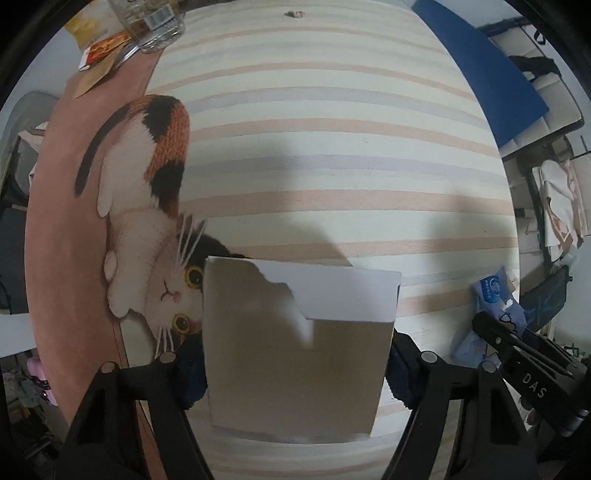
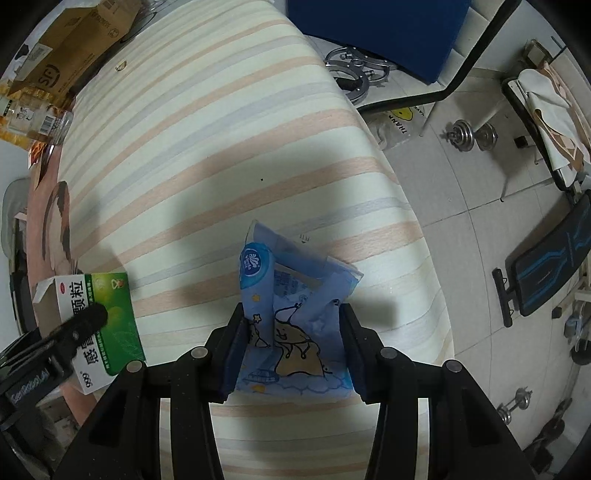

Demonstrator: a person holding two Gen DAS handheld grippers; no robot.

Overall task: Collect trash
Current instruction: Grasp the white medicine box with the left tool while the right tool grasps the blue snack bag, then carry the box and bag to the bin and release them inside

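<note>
On the striped table mat, the two task items sit side by side near its near edge. The medicine box is clamped between the fingers of the left gripper, one finger against each side wall. Its torn white flap points away from the camera, and the box's long axis runs along the fingers. In the right wrist view the same box shows its green printed face upward, lying partly on the pink border of the mat.

The blue tissue packet is clamped between the fingers of the right gripper, crumpled at the waist where the pads press in. Its long axis runs forward along the fingers, with the round-logo end pointing away from the camera. The packet rests on the mat (its far end is tilted up slightly).

The two grippers are near each other but apart. The mat's right edge lies just beside the packet, with tiled floor beyond. Ahead of both grippers the mat is open up to a glass jar and a cardboard box at the far end. The printed cat lies left of the medicine box.
</note>
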